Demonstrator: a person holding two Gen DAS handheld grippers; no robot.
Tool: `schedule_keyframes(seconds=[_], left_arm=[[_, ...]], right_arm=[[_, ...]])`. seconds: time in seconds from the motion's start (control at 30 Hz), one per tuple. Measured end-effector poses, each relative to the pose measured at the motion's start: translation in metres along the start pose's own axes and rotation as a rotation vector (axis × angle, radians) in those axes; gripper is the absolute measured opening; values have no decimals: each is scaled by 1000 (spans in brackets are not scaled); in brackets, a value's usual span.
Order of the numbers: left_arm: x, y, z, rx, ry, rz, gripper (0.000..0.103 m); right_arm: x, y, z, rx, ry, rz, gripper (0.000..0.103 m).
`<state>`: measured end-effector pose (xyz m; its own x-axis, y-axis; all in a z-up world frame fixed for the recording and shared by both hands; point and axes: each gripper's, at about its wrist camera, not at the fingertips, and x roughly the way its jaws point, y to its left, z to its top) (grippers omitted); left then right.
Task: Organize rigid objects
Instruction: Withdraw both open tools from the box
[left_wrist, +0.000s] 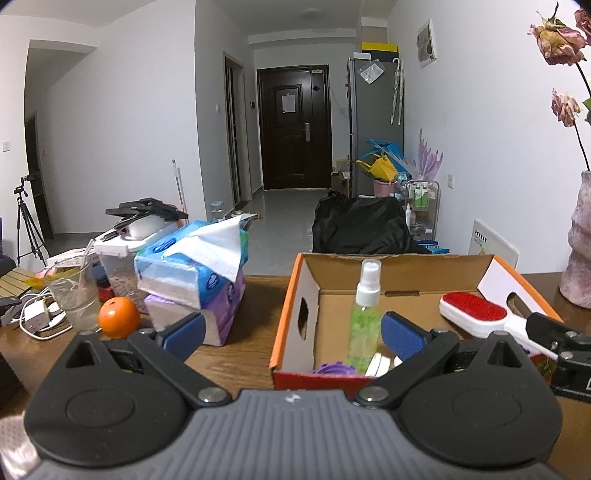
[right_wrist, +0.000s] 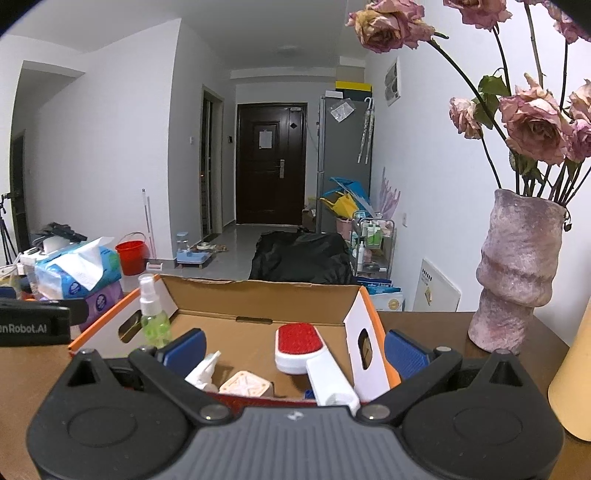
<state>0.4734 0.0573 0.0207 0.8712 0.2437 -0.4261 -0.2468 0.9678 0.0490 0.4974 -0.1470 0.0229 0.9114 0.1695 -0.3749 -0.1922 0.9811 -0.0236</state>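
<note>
An orange-edged cardboard box (left_wrist: 291, 314) (right_wrist: 373, 332) stands open on the wooden table. Inside it a green spray bottle (left_wrist: 365, 317) (right_wrist: 153, 321) stands upright near its left wall. A red-and-white lint brush (left_wrist: 472, 314) (right_wrist: 299, 345) lies tilted in the box, its white handle over the near rim between the fingers of my right gripper (right_wrist: 293, 349), which is open and not pressing on it. A white sprayer (right_wrist: 203, 371) and a beige patterned lid (right_wrist: 243, 384) lie on the box floor. My left gripper (left_wrist: 293, 332) is open and empty at the box's left front corner.
Stacked tissue packs (left_wrist: 195, 273), an orange (left_wrist: 119, 317), a glass with a straw (left_wrist: 74, 295) and a charger with cables (left_wrist: 37, 314) crowd the table's left. A pink vase of dried roses (right_wrist: 513, 273) stands right of the box, with a yellowish object (right_wrist: 572, 369) at the right edge.
</note>
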Motion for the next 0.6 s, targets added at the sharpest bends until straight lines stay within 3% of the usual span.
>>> schedule_keyframes(seconds=[0.6], left_arm=[[-35, 31, -27, -3, 39, 13, 103]], right_arm=[[-47, 6, -27, 1, 14, 20, 103]])
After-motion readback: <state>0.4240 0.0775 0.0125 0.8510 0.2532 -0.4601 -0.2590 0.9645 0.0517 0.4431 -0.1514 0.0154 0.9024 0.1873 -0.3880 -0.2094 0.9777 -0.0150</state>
